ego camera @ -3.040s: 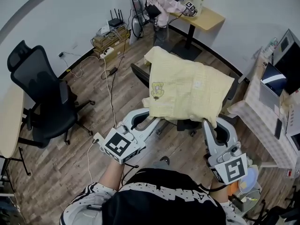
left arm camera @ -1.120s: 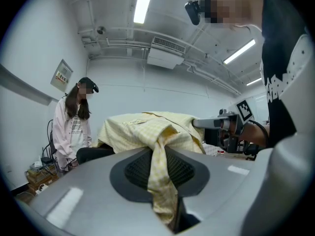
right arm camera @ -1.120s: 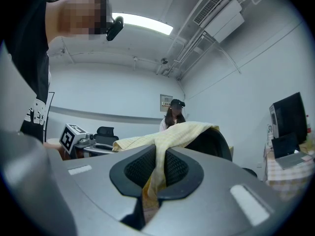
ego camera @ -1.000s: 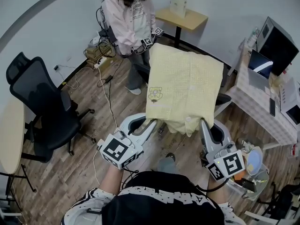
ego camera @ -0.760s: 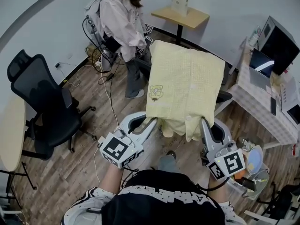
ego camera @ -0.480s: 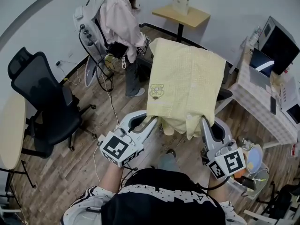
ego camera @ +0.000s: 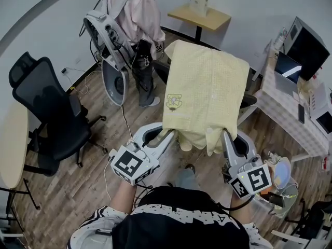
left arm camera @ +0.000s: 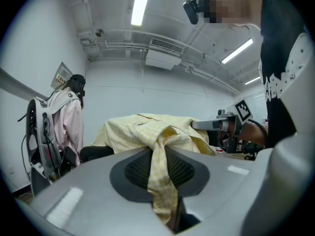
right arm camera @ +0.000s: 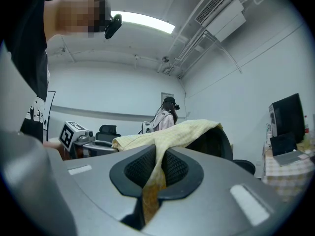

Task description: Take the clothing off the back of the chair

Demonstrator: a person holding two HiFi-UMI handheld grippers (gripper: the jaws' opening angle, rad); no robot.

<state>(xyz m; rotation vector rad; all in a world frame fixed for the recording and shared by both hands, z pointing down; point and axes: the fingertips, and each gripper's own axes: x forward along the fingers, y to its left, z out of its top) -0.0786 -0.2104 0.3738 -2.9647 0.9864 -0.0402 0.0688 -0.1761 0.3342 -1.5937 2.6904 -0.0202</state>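
Yellow shirt (ego camera: 207, 92): your left gripper (ego camera: 168, 134) and right gripper (ego camera: 226, 135) each clamp its near hem; far end drapes the chair back (right arm camera: 219, 141), lift-off remains.

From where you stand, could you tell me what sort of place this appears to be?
Most likely an office or lab workroom: a black swivel office chair on wood flooring, a laptop and monitor at the right, and strip lights overhead.
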